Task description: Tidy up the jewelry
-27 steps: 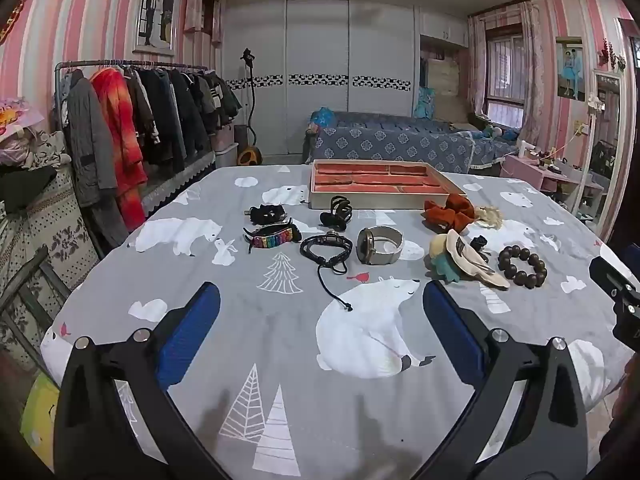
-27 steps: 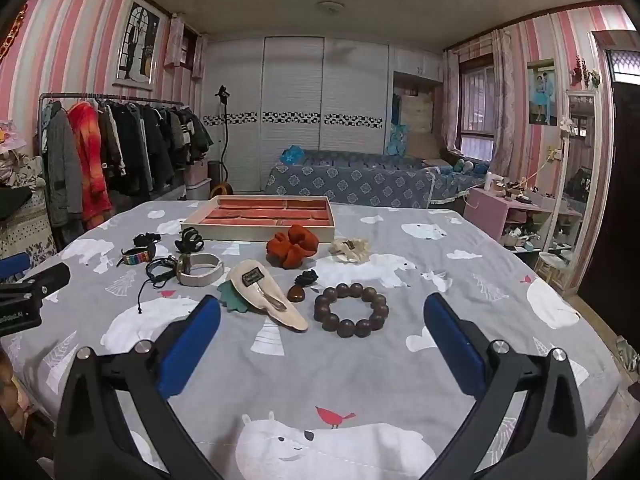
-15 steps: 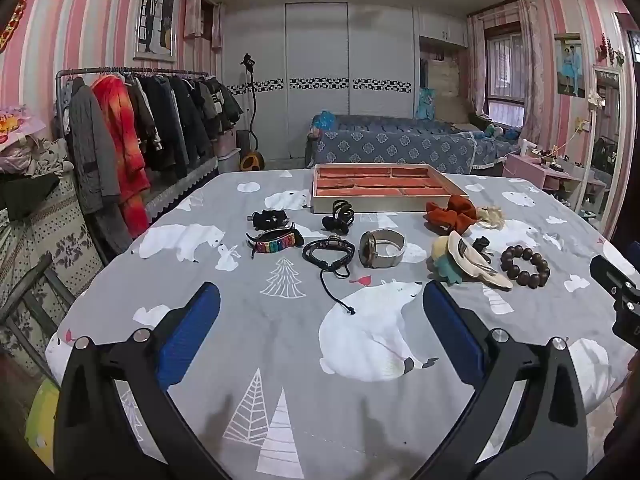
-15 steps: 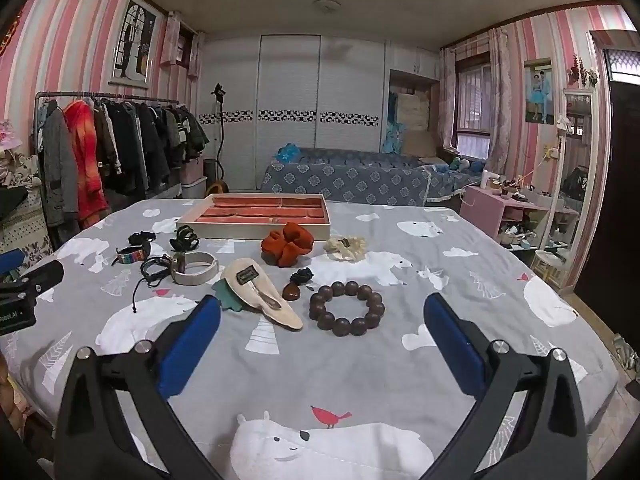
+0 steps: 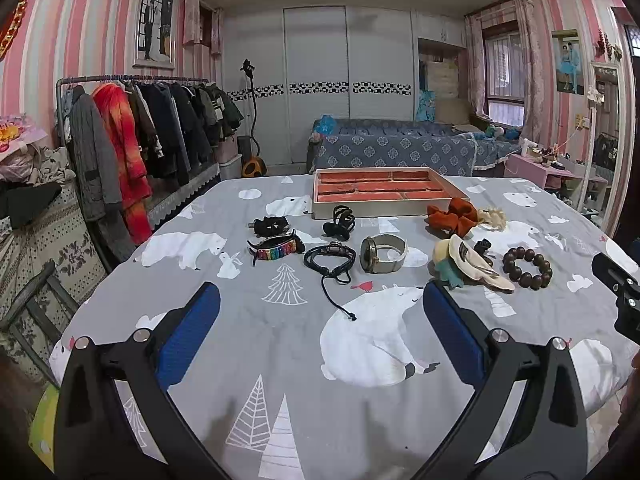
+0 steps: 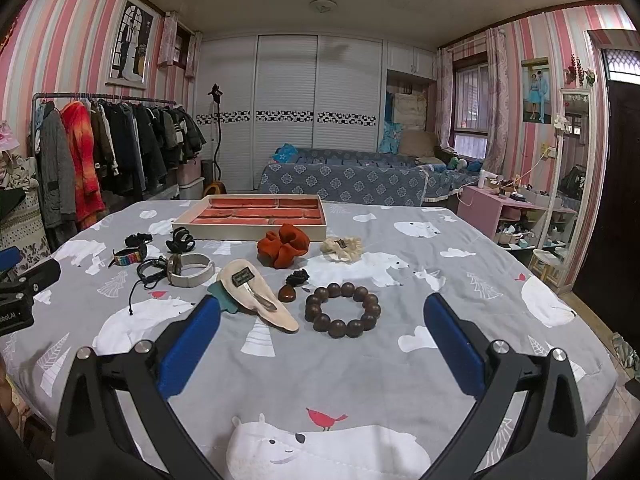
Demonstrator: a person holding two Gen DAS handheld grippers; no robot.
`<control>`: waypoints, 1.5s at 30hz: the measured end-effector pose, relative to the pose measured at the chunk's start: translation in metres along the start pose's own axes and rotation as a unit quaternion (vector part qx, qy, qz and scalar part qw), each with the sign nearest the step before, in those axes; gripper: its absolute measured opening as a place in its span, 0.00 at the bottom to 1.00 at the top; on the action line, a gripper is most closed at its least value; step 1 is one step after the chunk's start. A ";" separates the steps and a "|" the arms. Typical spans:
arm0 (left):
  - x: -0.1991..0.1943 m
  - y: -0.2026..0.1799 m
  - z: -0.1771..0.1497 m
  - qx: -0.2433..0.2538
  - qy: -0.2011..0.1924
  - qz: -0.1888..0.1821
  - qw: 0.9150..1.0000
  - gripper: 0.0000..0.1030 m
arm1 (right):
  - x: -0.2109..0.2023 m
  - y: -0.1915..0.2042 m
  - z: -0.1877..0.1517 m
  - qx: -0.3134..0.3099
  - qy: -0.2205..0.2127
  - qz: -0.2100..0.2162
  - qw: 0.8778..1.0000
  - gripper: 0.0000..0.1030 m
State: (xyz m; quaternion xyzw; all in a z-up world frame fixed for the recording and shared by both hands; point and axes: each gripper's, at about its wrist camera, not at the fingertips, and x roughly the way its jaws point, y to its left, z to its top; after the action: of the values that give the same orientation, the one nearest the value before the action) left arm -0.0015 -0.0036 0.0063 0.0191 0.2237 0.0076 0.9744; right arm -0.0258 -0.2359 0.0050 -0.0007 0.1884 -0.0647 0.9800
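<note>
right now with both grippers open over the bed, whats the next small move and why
Probably ease the right gripper forward and down onto the brown bead bracelet: it lies just ahead between the open jaws, nothing is held, and the tray is empty.

The right gripper hangs wide open above the grey cloth, empty, near the bead bracelet.

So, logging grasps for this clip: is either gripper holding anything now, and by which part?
Nothing is held. The left gripper and right gripper both stand open above the bedspread.
</note>
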 end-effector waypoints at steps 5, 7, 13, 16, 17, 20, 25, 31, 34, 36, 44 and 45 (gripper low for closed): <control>0.000 -0.002 0.000 0.003 -0.006 0.004 1.000 0.95 | 0.000 -0.001 0.001 0.001 -0.001 0.000 1.000 0.96; 0.000 -0.001 0.000 0.003 -0.007 0.005 1.000 0.95 | 0.001 -0.001 0.002 0.001 -0.002 -0.001 1.000 0.96; -0.002 -0.002 0.001 0.003 -0.009 0.006 1.000 0.95 | 0.001 0.000 0.004 0.002 -0.005 -0.002 1.000 0.96; -0.003 -0.002 0.001 0.004 -0.011 0.007 1.000 0.95 | 0.000 0.000 0.005 0.002 -0.008 -0.003 1.000 0.96; -0.003 -0.001 0.001 0.004 -0.012 0.007 1.000 0.95 | 0.000 0.000 0.004 0.003 -0.008 -0.003 1.000 0.96; -0.004 -0.001 0.001 0.003 -0.012 0.007 1.000 0.95 | 0.000 0.001 0.005 0.003 -0.009 -0.003 1.000 0.96; -0.005 -0.002 0.003 0.004 -0.014 0.008 1.000 0.95 | -0.001 0.000 0.005 0.003 -0.010 -0.003 1.000 0.96; -0.006 -0.002 0.003 0.004 -0.014 0.008 1.000 0.95 | -0.003 0.000 0.004 0.004 -0.012 -0.005 1.000 0.96; -0.006 -0.001 0.003 0.003 -0.015 0.007 1.000 0.95 | -0.003 -0.001 0.004 0.005 -0.012 -0.005 1.000 0.96; -0.006 -0.002 0.003 0.003 -0.015 0.008 1.000 0.95 | -0.003 -0.001 0.004 0.005 -0.012 -0.005 1.000 0.96; -0.008 -0.002 0.005 0.004 -0.015 0.008 1.000 0.95 | -0.003 -0.001 0.004 0.005 -0.012 -0.005 1.000 0.96; -0.008 -0.002 0.004 0.003 -0.015 0.007 1.000 0.95 | -0.003 -0.001 0.004 0.005 -0.012 -0.005 1.000 0.96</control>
State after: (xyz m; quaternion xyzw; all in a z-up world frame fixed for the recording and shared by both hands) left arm -0.0064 -0.0056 0.0136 0.0239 0.2086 0.0132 0.9776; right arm -0.0270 -0.2364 0.0097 0.0025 0.1762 -0.0707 0.9818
